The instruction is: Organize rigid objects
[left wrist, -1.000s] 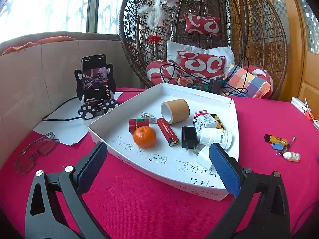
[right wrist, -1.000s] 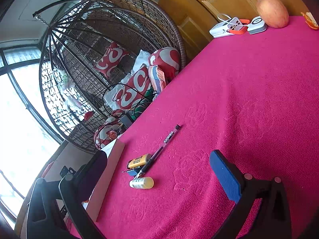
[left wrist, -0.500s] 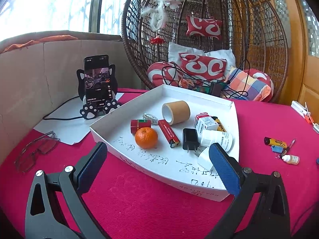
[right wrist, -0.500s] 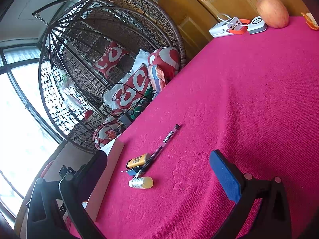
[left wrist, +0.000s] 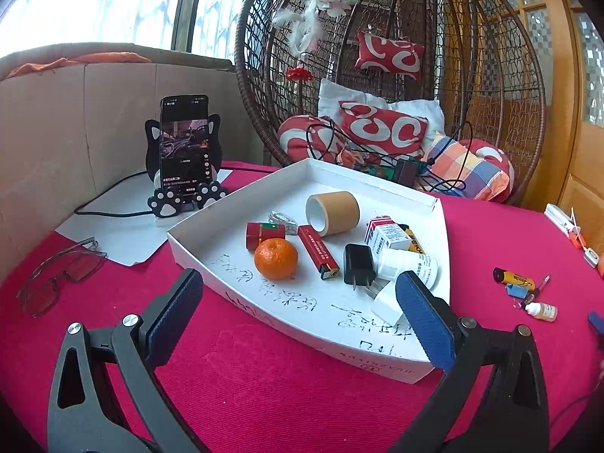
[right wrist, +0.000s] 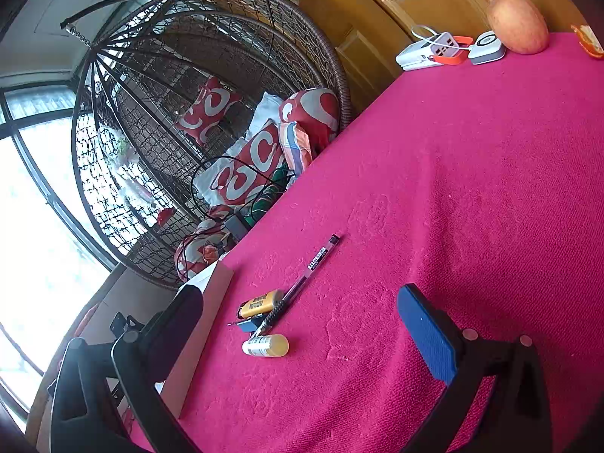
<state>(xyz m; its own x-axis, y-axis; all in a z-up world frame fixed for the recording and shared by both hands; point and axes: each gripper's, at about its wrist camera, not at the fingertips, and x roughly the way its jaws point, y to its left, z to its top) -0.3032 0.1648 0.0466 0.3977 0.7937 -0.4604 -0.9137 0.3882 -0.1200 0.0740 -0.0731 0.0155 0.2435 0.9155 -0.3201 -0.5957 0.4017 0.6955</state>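
A shallow white tray sits on the pink tablecloth holding an orange, a tape roll, a red lighter, a black charger, small boxes and a white bottle. My left gripper hovers open just in front of the tray, holding nothing. Right of the tray lie a yellow battery, a pen, a blue clip and a small dropper bottle. My right gripper stands open above them, empty.
A phone on a cat-shaped stand and eyeglasses sit left of the tray. A wicker hanging chair with cushions stands behind the table. A power strip, small white device and an apple lie at the table's far end.
The left wrist view has shifted slightly, with the tray a touch farther off. The right gripper has barely moved. Both stay open and empty.
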